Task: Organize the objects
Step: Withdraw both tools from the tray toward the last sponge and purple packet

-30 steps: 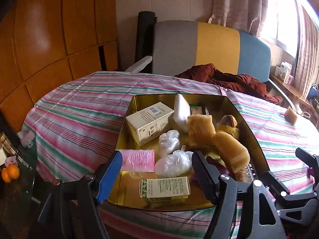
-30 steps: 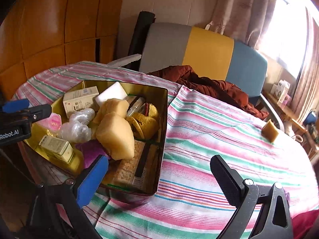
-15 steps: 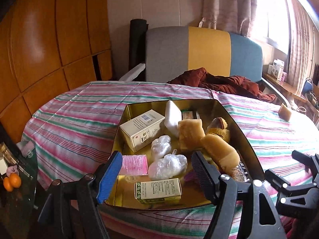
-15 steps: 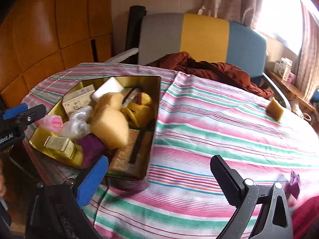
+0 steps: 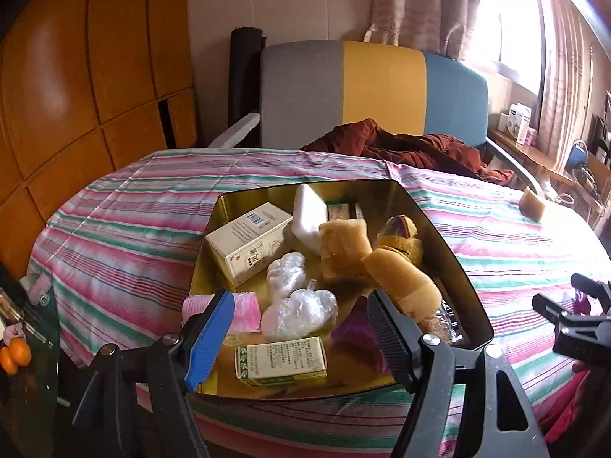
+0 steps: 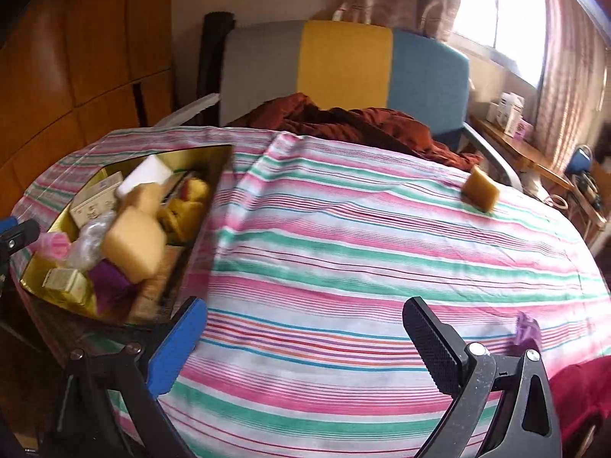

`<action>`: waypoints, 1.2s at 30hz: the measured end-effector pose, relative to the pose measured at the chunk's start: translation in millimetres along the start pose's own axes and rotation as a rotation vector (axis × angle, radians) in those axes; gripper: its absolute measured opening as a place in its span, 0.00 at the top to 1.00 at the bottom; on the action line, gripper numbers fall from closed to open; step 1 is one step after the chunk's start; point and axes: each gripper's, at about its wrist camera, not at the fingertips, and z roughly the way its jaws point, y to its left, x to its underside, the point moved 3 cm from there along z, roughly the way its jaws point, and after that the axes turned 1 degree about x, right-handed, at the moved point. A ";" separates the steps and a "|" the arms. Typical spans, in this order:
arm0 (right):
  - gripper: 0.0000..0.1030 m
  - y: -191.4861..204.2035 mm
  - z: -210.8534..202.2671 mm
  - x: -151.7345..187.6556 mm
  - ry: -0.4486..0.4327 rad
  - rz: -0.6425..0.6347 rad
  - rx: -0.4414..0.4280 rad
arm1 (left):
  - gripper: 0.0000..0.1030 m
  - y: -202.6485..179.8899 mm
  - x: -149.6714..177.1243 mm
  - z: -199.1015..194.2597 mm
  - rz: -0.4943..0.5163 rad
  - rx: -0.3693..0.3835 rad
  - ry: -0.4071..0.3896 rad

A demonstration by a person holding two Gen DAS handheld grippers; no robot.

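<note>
A gold tin (image 5: pixel 452 255) on the striped tablecloth holds a cream box (image 5: pixel 248 244), a white block (image 5: pixel 307 217), two tan sponges (image 5: pixel 343 246), clear plastic wraps (image 5: pixel 298 309), a pink roll (image 5: pixel 246 311) and a green-printed box (image 5: pixel 280 357). My left gripper (image 5: pixel 298 334) hovers open over the tin's near edge, with nothing between its pads. My right gripper (image 6: pixel 305 343) is open above bare cloth to the right of the tin (image 6: pixel 202 156). A lone tan sponge (image 6: pixel 480 189) lies at the table's far right. A small purple item (image 6: pixel 527 330) lies by the right finger.
A grey, yellow and blue chair (image 5: pixel 382 91) with a rust-red garment (image 5: pixel 412 145) stands behind the table. Wood panelling (image 5: pixel 76 76) runs along the left. Oranges (image 5: pixel 15 355) sit low on the left. A shelf with boxes (image 6: pixel 511 114) runs under the window.
My right gripper has swung to the right, away from the tin, so the tin slid to its view's left edge and the lone sponge came closer to centre. The left gripper barely moved.
</note>
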 end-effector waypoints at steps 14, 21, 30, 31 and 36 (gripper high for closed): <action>0.00 -103.3 4.4 -11.0 0.120 0.208 0.046 | 0.20 -43.8 -19.2 -5.1 0.133 0.121 -0.050; 0.00 -198.4 -5.0 -5.1 0.210 0.394 0.087 | 0.20 -84.3 -29.3 -4.2 0.232 0.205 -0.066; 0.15 -268.1 15.2 11.7 0.439 0.386 0.127 | 0.20 -135.8 -34.4 10.5 0.301 0.315 0.004; 0.19 -264.1 23.0 15.5 0.482 0.334 0.124 | 0.20 -143.1 -35.8 11.3 0.311 0.333 0.011; 0.22 -238.0 48.1 32.5 0.648 0.053 0.102 | 0.20 -172.5 -39.6 11.6 0.363 0.384 0.013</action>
